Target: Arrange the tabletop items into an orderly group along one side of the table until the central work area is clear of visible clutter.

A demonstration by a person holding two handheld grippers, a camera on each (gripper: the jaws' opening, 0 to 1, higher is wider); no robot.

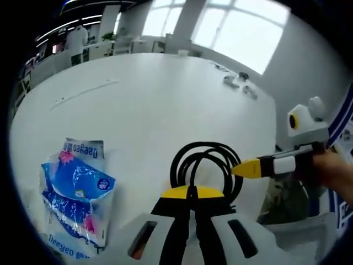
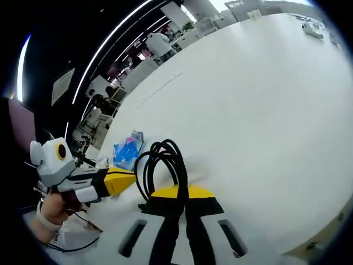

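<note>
Table (image 1: 138, 110): spread across most of the left gripper view.
Cable coil (image 1: 205, 165): laid on the table, lower centre, just beyond the left gripper (image 1: 192, 193).
Packet (image 1: 77, 193): laid flat on the table, lower left, apart from the coil.
Right gripper (image 1: 242, 169): entered from the right edge, its tip at the coil's right side.
Small items (image 1: 240, 84): seen upper right, near the table's far edge.

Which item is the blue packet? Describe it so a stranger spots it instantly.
Start from the big white table. Near its close edge, beside the coiled black cable held between both tongs, lies a flat blue plastic packet. It is the one colourful soft pack, printed with pink patches and the word "Deeyeo".
</note>
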